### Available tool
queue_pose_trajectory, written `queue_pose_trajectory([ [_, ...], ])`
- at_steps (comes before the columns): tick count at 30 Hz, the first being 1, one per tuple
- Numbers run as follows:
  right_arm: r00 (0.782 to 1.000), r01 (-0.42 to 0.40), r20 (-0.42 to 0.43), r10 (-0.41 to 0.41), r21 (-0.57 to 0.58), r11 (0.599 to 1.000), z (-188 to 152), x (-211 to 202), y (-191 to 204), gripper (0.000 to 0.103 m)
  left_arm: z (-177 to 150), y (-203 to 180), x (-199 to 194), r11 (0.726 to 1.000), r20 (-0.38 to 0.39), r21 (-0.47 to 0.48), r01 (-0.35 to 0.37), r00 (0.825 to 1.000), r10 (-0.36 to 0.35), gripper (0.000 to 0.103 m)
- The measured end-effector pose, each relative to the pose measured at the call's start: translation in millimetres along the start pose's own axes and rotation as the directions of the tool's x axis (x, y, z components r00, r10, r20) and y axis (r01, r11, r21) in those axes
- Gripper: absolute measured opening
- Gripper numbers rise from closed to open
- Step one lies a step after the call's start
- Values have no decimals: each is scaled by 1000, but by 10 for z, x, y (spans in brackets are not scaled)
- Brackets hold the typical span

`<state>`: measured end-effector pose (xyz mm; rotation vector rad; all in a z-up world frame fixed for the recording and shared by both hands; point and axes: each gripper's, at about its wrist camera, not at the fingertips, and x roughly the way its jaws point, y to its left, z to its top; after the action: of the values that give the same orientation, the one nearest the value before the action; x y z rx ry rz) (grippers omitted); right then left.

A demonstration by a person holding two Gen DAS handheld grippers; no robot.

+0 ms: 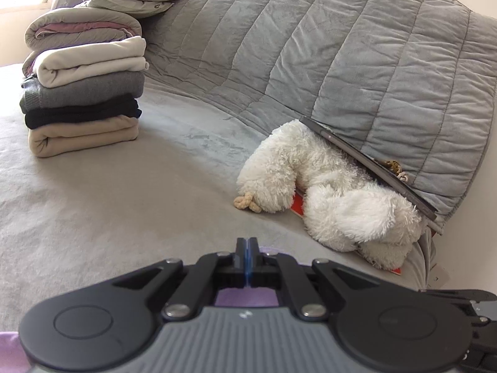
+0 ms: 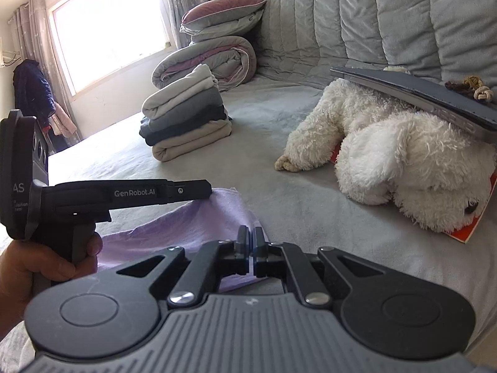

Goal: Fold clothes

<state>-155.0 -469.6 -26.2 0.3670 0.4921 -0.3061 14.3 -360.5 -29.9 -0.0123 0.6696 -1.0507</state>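
A lilac cloth (image 2: 174,233) lies on the grey bed, its far edge lifted. My left gripper (image 2: 208,193) enters the right wrist view from the left and is shut on that raised edge. In the left wrist view its fingers (image 1: 247,244) are pressed together, with lilac cloth (image 1: 245,298) showing beneath them. My right gripper (image 2: 251,233) is shut on the cloth's right edge, close to the bed. A stack of folded clothes (image 1: 84,99) (image 2: 186,118) stands farther back on the bed.
A white plush dog (image 1: 329,186) (image 2: 394,158) lies to the right under a dark tablet (image 2: 416,102), on a red book (image 2: 466,233). A rolled duvet (image 2: 205,62) and a pillow (image 2: 223,15) sit behind the stack. A quilted headboard (image 1: 341,46) rises at the back.
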Motion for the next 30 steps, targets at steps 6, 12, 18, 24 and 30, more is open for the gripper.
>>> queue_pose_trajectory([
  [6, 997, 54, -57, -59, -74, 996, -73, 146, 82, 3, -128, 6, 201, 999, -25, -20, -28, 999, 27, 0],
  [12, 994, 71, -78, -76, -68, 995, -62, 177, 104, 13, -191, 31, 115, 998, -18, -45, -40, 999, 40, 18],
  [18, 996, 74, -48, -78, -80, 994, 4, 190, 210, 46, -201, 181, -297, 994, -14, -74, -87, 996, 86, 66],
  [24, 997, 44, -57, -50, -100, 994, 13, 247, 374, 54, -219, 349, -724, 985, -18, -101, -140, 990, 139, 86],
  [30, 985, -39, -167, 34, -26, 999, -39, 360, 543, 62, -351, 577, -1167, 973, -42, -84, -215, 976, 213, 94],
])
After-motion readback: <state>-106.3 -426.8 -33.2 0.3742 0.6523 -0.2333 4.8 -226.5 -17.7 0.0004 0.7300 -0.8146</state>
